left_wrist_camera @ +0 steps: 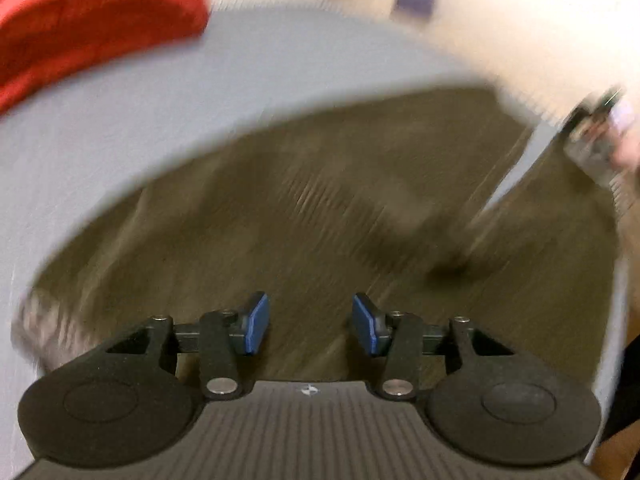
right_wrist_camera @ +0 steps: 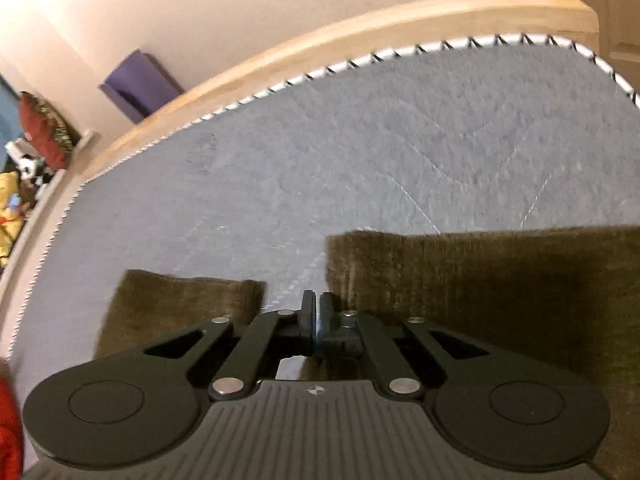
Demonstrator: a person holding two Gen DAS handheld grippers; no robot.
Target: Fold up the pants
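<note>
Pants point(left_wrist_camera: 304, 216) flat on mattress point(right_wrist_camera: 360, 152) for folding; L gripper point(left_wrist_camera: 310, 322) parted above cloth, holding nothing; R gripper point(right_wrist_camera: 316, 320) closed, apparently empty.

I'm working in a home bedroom: a bare grey quilted mattress point(right_wrist_camera: 400, 140) with corded piping sits in a light wooden bed frame point(right_wrist_camera: 360, 36) against a plain pale wall point(right_wrist_camera: 200, 8). A purple box point(right_wrist_camera: 140, 84) leans by the frame, toys and clutter point(right_wrist_camera: 24, 168) pile on the floor beside it.
</note>
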